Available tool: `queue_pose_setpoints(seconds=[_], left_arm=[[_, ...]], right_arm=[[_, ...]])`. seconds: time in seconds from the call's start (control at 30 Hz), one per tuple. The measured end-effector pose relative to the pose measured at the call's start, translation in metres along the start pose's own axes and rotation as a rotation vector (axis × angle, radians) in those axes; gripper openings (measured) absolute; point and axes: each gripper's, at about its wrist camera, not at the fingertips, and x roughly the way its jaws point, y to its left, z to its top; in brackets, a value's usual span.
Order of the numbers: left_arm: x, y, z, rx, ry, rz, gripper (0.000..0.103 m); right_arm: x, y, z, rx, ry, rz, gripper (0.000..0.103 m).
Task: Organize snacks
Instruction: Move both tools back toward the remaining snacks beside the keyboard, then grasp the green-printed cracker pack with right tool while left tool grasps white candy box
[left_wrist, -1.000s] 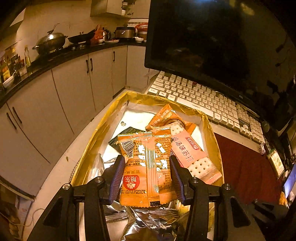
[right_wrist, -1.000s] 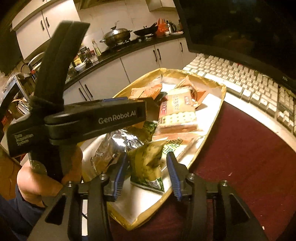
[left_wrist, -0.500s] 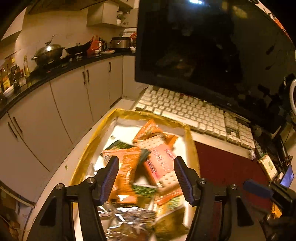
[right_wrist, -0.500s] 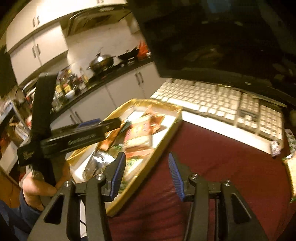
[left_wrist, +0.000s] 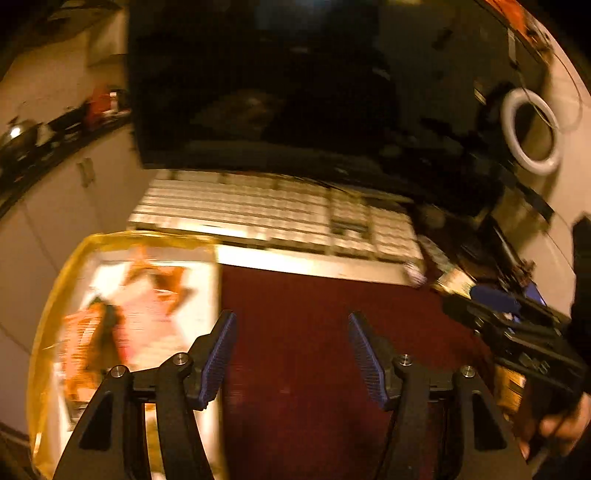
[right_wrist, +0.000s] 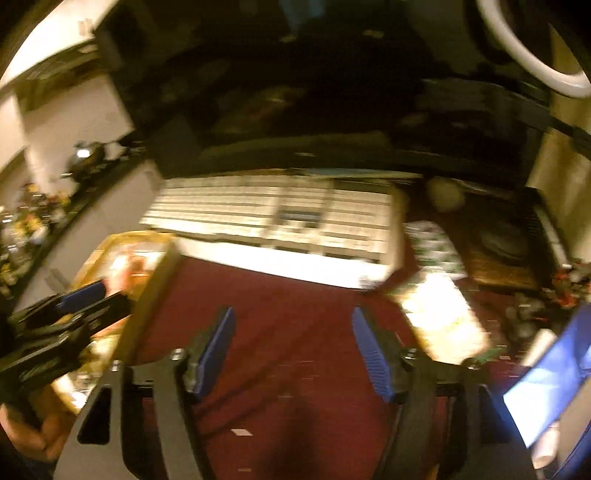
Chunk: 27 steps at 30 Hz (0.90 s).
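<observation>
My left fingers (left_wrist: 290, 360): spread wide, nothing between the blue pads, over the dark red mat (left_wrist: 314, 332); they have just been opening.

My right fingers (right_wrist: 291, 356): spread wide, nothing between them, over the same mat; they too have just been opening.

Dark red mat: the landmark, lying on the tabletop (left_wrist: 306, 263) in front of the keyboard (left_wrist: 273, 214).

Gold tray (left_wrist: 55, 295): against the mat's left edge, touching it. Holds the snacks (left_wrist: 147, 314), orange and pink packets, blurred, kinds not readable.

Keyboard: pale keys, beyond the mat's far edge.

Monitor (left_wrist: 295, 81): dark, behind the keyboard.

Ring light (left_wrist: 532, 131): white, beyond the mat's far right corner.

Lit screen (right_wrist: 546, 380): bluish, off the mat's right side, seen from my right wrist.

Kitchen cabinets (left_wrist: 66, 206): past the tray, left of the mat.
</observation>
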Motion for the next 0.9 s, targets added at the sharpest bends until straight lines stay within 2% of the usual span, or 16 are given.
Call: queue_pose_setpoints(seconds=[0.1, 0.2, 0.43, 0.7, 0.83, 0.9], left_arm=[[0.009, -0.021, 0.000, 0.031, 0.014, -0.024, 0.065], [0.021, -0.039, 0.002, 0.052, 0.037, -0.045, 0.065], [0.043, -0.060, 0.003, 0.073, 0.078, -0.072, 0.065], [0.066, -0.062, 0.005, 0.046, 0.130, -0.092, 0.065], [0.072, -0.062, 0.006, 0.034, 0.149, -0.101, 0.065], [0.074, -0.062, 0.007, 0.029, 0.157, -0.105, 0.065]], right_arm=[[0.012, -0.017, 0.003, -0.044, 0.031, -0.157, 0.071], [0.027, -0.034, 0.004, -0.092, 0.077, -0.234, 0.076], [0.052, -0.052, 0.002, -0.121, 0.130, -0.313, 0.076], [0.073, -0.059, -0.001, -0.121, 0.185, -0.320, 0.075], [0.076, -0.064, -0.002, -0.099, 0.197, -0.321, 0.050], [0.070, -0.065, -0.001, -0.080, 0.194, -0.294, 0.046]])
